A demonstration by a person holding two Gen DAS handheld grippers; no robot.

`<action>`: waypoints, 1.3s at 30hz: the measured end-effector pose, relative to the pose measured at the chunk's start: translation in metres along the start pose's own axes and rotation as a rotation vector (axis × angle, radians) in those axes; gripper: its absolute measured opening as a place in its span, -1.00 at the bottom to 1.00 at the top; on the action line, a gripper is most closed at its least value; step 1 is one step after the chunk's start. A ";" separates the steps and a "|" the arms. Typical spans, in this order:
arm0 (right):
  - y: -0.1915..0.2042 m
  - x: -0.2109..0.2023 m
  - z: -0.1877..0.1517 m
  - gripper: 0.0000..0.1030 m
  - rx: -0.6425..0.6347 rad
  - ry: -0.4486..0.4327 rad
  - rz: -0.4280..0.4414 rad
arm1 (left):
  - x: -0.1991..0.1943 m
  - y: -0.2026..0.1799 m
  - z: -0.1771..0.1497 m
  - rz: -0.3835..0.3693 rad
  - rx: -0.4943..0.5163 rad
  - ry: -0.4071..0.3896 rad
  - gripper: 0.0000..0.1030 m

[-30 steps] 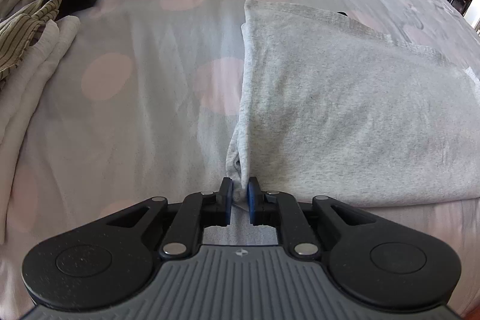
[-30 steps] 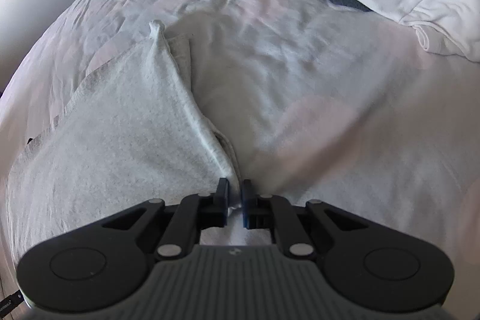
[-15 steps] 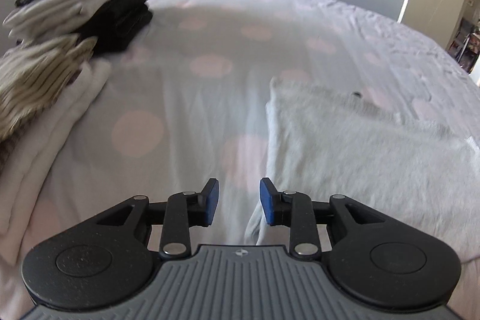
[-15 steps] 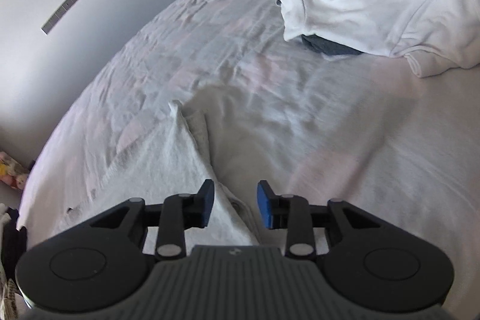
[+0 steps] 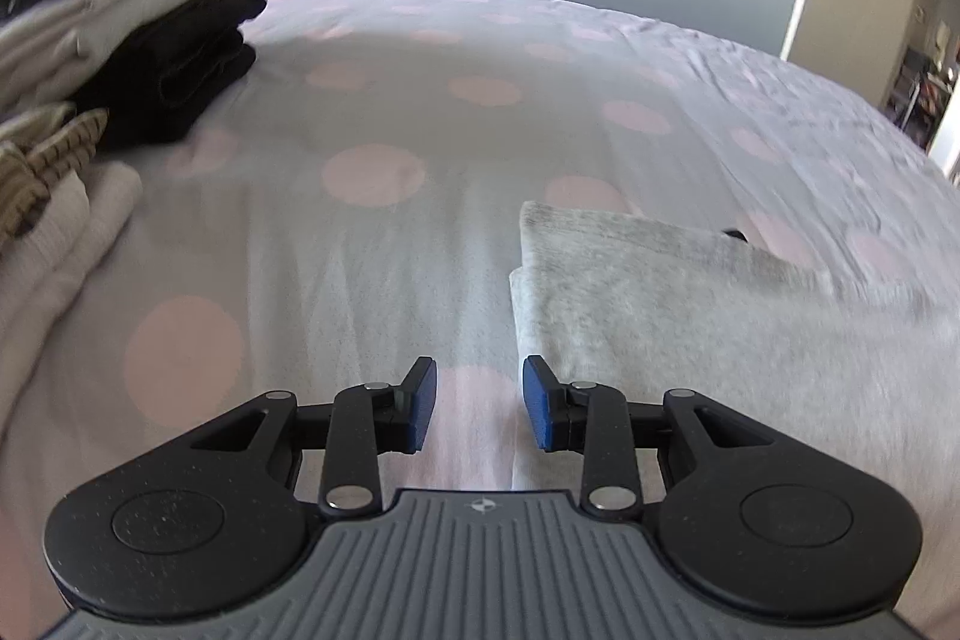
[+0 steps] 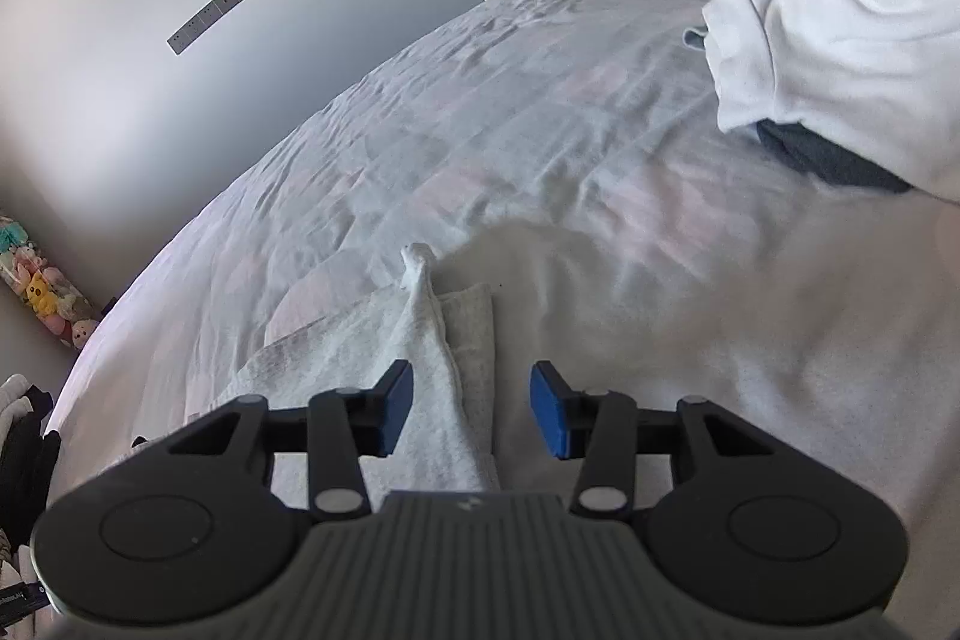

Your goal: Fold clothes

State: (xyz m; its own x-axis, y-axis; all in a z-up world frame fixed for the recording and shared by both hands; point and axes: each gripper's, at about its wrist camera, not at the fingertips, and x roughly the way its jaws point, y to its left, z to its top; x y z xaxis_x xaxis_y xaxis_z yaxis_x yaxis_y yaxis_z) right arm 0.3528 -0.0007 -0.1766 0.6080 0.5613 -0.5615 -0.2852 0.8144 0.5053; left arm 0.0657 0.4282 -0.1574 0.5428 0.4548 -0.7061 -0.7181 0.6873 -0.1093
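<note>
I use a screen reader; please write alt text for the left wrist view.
The left gripper, jaws apart and empty, hovers over a pink-dotted bedsheet beside a folded grey garment. Stacked folded clothes sit far left.

- The grey folded garment (image 5: pixel 720 316) runs off the right edge of the left wrist view; its near edge is hidden under the left gripper (image 5: pixel 479 406).
- A small dark thing (image 5: pixel 733 235) beyond the garment's far edge is too small to tell.
- The stack of folded clothes (image 5: pixel 120 40), far left of the left gripper, is cut by the frame and blurred.
- A dark garment (image 6: pixel 828 160) lies mostly hidden under the white garment (image 6: pixel 840 28), far right of the right gripper (image 6: pixel 471 409).
- Plush toys (image 6: pixel 42 292) at far left are too small to make out.
</note>
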 end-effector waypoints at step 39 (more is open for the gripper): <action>0.230 -0.004 -0.044 -0.86 -0.144 0.005 0.249 | -0.009 0.043 0.024 -0.240 -0.280 -0.003 -0.28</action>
State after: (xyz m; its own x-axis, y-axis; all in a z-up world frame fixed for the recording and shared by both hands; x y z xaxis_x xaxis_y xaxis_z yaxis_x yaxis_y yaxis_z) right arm 0.2523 0.1906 -0.0870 0.5026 0.7468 -0.4356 -0.5277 0.6641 0.5296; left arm 0.0406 0.4671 -0.1392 0.7114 0.3017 -0.6348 -0.6612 0.5935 -0.4589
